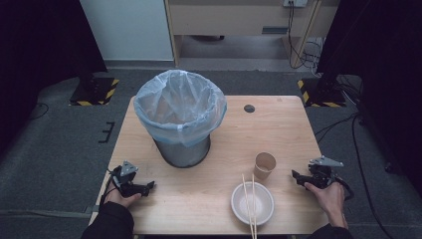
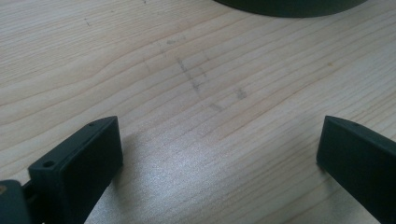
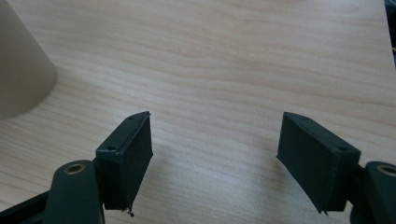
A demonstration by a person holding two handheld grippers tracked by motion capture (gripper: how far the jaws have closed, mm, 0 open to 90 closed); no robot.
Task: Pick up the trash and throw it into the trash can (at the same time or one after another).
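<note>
While both hands rest at the near edge of the table (image 1: pixel 219 199), the left gripper (image 1: pixel 148 187) sits low over bare wood with jaws wide apart, nothing between them; the right gripper (image 1: pixel 296 177) is likewise spread wide and empty (both gripper views show wood grain between the jaws). Between the hands, a white bowl (image 1: pixel 252 203) carries chopsticks (image 1: pixel 249 199) laid across it, overhanging the near edge. Just beyond stands a paper cup (image 1: pixel 264 166), near the right gripper but apart. Farther back left, a lined waste bin (image 1: pixel 180 117) stands upright.
</note>
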